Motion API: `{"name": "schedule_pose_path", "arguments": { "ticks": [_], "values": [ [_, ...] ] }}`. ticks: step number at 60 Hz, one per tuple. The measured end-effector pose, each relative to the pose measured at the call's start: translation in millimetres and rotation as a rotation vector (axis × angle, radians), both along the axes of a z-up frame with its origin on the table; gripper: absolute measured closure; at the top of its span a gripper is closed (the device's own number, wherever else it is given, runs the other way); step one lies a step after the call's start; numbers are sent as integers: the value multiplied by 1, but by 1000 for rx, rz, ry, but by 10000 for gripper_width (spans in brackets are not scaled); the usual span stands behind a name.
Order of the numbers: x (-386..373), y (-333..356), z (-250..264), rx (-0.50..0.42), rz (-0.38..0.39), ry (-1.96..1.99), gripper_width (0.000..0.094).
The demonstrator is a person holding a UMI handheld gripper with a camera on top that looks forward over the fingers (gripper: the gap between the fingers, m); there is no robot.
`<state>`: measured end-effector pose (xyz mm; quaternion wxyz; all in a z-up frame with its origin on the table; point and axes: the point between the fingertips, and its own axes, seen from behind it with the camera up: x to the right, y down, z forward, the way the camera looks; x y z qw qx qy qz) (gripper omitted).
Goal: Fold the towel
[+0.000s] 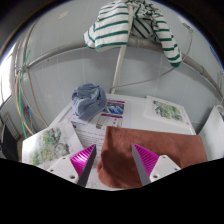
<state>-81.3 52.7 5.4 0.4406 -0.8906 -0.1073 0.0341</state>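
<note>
A rust-brown towel (128, 148) lies bunched on the table, just ahead of and between my fingers. My gripper (116, 166) is open, with the left pad (85, 158) and the right pad (148, 158) wide apart at either side of the towel's near part. A strip of table shows between the left pad and the towel. The right pad is close against the cloth. The towel's far side spreads out to the right, beyond the right finger.
A crumpled blue-grey cloth (88, 98) lies beyond the towel. Printed sheets (105, 112) and picture cards (45, 145) (166, 110) cover the white table. A green-and-white striped cloth (125, 25) hangs above on a pole (119, 68).
</note>
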Motion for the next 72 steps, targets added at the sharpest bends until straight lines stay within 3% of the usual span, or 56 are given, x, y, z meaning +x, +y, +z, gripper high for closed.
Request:
{"name": "schedule_pose_path", "arguments": {
  "ticks": [4,6,14,15,19,31,38,51,72],
  "values": [
    [0,11,-11,-22,6,-5,263],
    [1,12,-19,-45,10,-24,370],
    [-8,14,-20,-14,84,-58,551],
    [-9,14,-20,-14,92,-56,542],
    [-4,15,-19,-3,79,-94,872],
    [-6,15,-14,8,78,-65,919],
    [3,21,22,65,81,5,925],
    [117,29,90,138,-57,81,919],
    [273,21,-6,-76,-300,20,854]
  ]
}}
